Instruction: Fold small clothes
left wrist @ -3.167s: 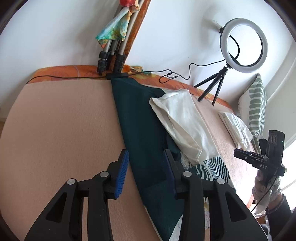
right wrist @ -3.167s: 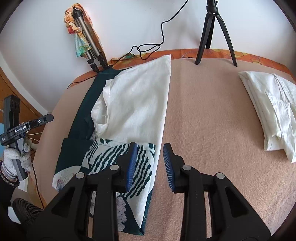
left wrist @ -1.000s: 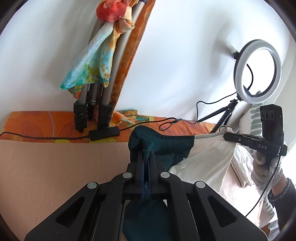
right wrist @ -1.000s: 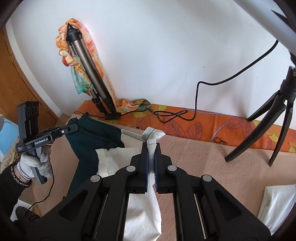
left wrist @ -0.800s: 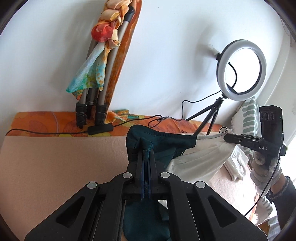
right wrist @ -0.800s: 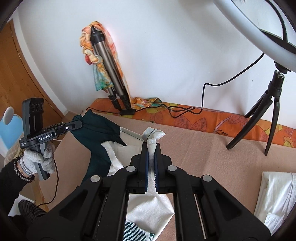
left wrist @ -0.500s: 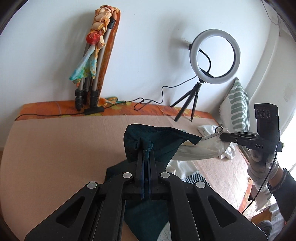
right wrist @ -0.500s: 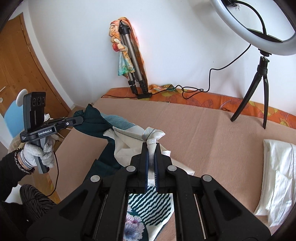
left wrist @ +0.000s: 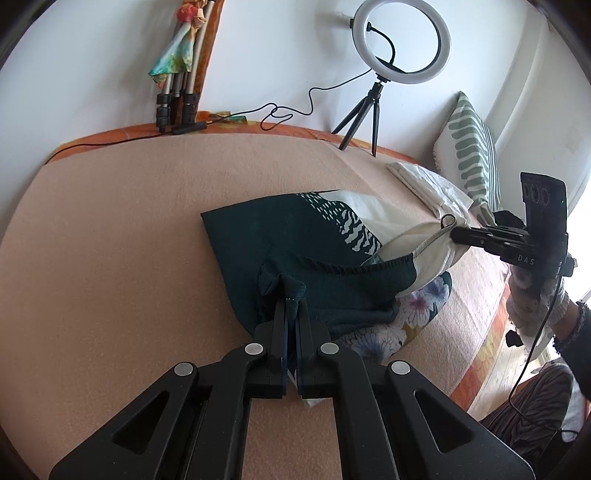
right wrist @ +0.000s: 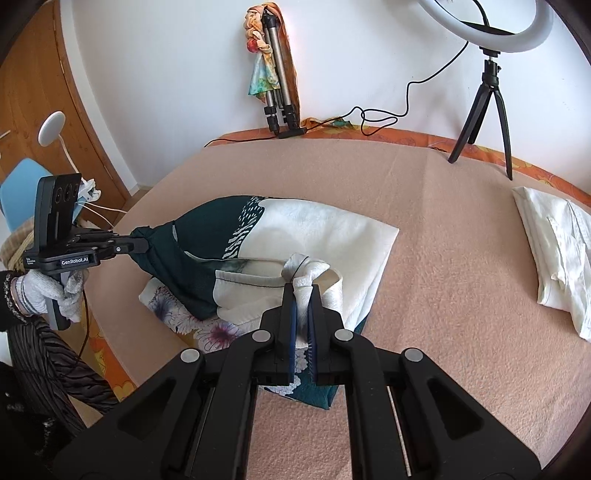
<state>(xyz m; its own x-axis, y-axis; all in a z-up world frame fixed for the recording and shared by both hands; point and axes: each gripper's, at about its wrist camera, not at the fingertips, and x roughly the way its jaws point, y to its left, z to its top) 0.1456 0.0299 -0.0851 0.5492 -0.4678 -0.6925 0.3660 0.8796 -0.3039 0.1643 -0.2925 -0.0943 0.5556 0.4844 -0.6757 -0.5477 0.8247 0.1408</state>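
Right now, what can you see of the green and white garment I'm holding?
The garment looks like soft cloth, dark green at one end and white at the other, with striped and floral print. It lies doubled over on the beige blanket. The left gripper pinches its green corner, the right gripper its white corner.

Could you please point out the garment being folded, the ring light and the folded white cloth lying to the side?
garment (right wrist: 317, 229): right wrist view, white panel.
ring light (left wrist: 400, 40): left wrist view, glowing rim.
folded white cloth (right wrist: 554, 251): right wrist view, middle.

Ring light (right wrist: 491, 26) cropped at top
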